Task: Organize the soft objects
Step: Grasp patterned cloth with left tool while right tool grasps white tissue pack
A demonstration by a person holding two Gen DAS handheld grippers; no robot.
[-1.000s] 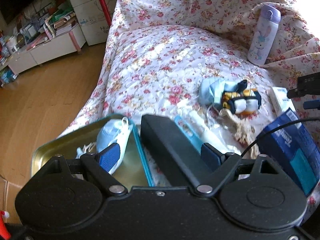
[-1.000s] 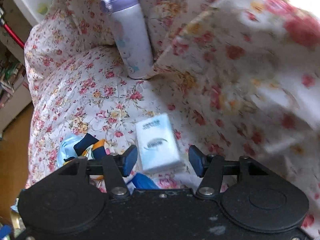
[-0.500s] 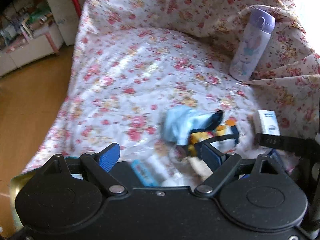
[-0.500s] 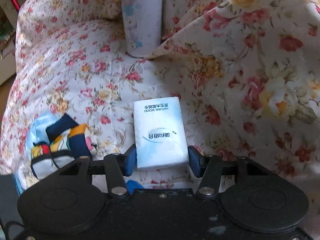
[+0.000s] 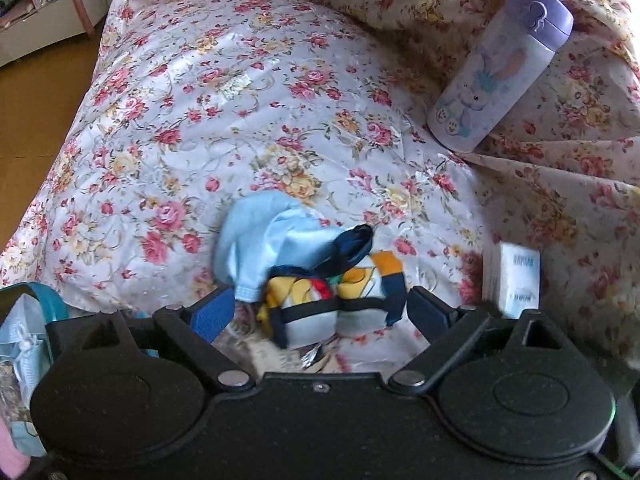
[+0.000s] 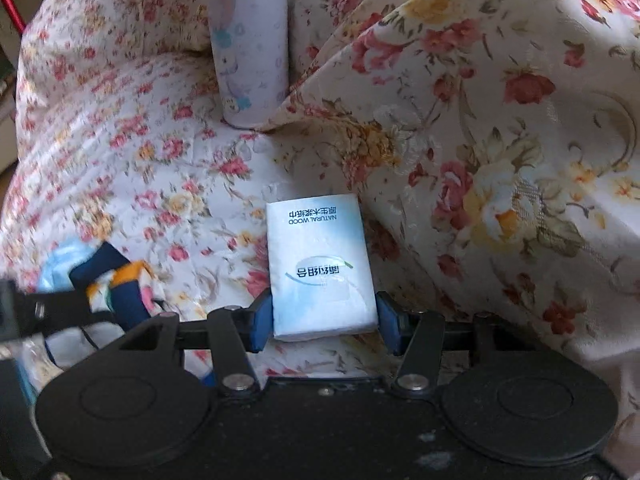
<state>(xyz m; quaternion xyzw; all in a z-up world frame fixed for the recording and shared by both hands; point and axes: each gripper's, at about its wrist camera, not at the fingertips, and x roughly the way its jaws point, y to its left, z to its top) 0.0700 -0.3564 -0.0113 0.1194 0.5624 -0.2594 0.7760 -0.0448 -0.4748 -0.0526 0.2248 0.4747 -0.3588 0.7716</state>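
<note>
A rolled multicoloured sock bundle (image 5: 340, 304) lies on the floral sofa cover with a light blue face mask (image 5: 260, 244) against its far left side. My left gripper (image 5: 320, 312) is open with its fingers on either side of the bundle. A white tissue pack (image 6: 320, 264) lies flat by the raised floral fold. My right gripper (image 6: 324, 320) is open, its blue pads standing at the pack's near end on both sides. The pack also shows in the left wrist view (image 5: 516, 280), and the sock bundle in the right wrist view (image 6: 116, 284).
A lilac bunny-print bottle (image 5: 500, 68) leans against the sofa back; it also shows in the right wrist view (image 6: 250, 44). A tin with a teal rim (image 5: 44, 304) holding another mask sits at the near left. Wooden floor (image 5: 36, 92) lies off the sofa's left edge.
My left gripper moved forward from over the tin and dark case to straddle the sock bundle. My right gripper moved forward until its pads reached the tissue pack's sides.
</note>
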